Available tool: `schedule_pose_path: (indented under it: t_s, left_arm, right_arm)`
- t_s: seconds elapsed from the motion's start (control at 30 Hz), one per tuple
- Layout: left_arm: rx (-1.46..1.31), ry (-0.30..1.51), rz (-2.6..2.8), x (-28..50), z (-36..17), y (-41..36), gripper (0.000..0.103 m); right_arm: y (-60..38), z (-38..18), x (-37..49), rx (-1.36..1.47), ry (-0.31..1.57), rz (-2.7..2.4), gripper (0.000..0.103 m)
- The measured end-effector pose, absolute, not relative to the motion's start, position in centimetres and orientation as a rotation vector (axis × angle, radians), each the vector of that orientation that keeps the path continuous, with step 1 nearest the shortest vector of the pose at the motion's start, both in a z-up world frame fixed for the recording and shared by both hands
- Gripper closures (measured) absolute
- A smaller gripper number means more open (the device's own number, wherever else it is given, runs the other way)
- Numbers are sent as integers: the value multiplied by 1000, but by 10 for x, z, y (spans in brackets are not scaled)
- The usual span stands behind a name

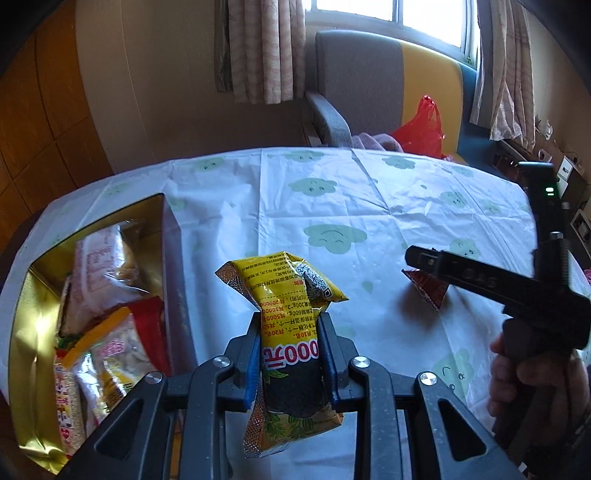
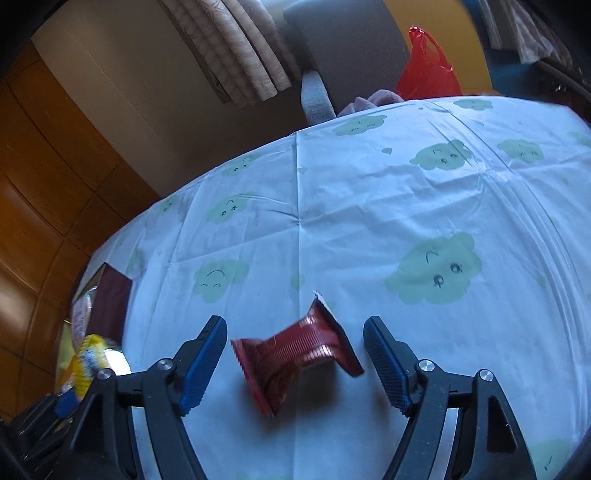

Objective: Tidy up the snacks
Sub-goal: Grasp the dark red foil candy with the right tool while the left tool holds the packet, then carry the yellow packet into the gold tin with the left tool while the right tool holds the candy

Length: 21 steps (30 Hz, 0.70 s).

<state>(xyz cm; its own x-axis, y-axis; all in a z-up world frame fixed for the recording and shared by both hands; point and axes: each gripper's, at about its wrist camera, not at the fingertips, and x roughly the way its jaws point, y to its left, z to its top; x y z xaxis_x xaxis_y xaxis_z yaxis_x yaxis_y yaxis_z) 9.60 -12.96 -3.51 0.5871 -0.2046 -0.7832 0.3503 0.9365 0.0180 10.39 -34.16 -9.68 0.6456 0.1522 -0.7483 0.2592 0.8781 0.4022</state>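
Lying between right gripper [image 2: 295, 363] pads, red packet [image 2: 295, 350]

The left wrist camera sits just behind its gripper's blue-padded fingers [image 1: 255, 354], angled down across a round table under a white cloth printed with green clouds [image 1: 332, 206], facing a grey armchair [image 1: 354, 74] and a bright window [image 1: 391, 14]. The right wrist camera looks steeply down from close above the same cloth [image 2: 369, 206], tilted, toward that chair [image 2: 347, 37]. Both views share the tabletop, a small crinkled red foil packet [image 2: 299, 350] [image 1: 428, 291] and a red plastic bag [image 1: 424, 125] [image 2: 424, 66].
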Motion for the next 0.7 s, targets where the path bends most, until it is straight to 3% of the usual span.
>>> schedule_pose_path:
  t_s: [0.17,0.43,0.7]
  left_arm:
    - [164,848,-306,87,-22,-118,75]
    - [141,808,-259,77,-8,-94,75]
    - [127,779,-211,63,1,-67,75]
  right_arm:
    - [-323,-95,112,353,909,-81,61]
    - [-284,-90,82,91,889,62,64]
    - [-291,-98,64,96,869,49,65]
